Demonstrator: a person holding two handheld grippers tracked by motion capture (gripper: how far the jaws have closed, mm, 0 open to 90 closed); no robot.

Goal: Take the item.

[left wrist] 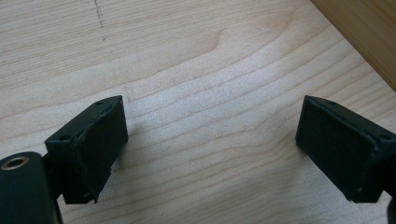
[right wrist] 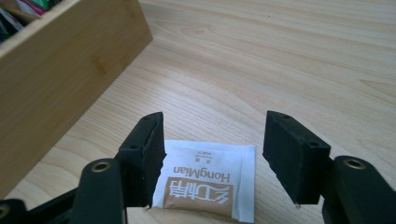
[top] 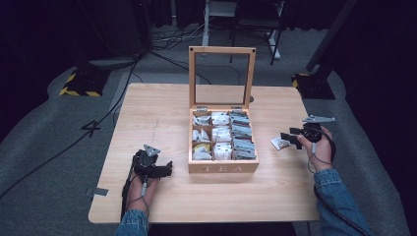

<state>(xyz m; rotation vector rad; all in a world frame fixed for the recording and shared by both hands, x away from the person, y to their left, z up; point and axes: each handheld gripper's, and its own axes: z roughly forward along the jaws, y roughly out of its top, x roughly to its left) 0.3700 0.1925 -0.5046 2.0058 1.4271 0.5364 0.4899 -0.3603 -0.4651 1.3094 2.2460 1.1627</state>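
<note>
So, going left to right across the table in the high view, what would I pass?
Left gripper → wooden tea box → white tea sachet lying on the table → right gripper, jaws apart around the sachet.

Black chair (top: 255, 19) behind table; cables (top: 172, 37) on grey floor.

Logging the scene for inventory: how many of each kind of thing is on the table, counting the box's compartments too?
Wooden tea box: 1
Compartments in it: 9
Loose tea sachet outside the box: 1
Left gripper, right gripper: 2
Total things, leaving compartments aside: 4
</note>
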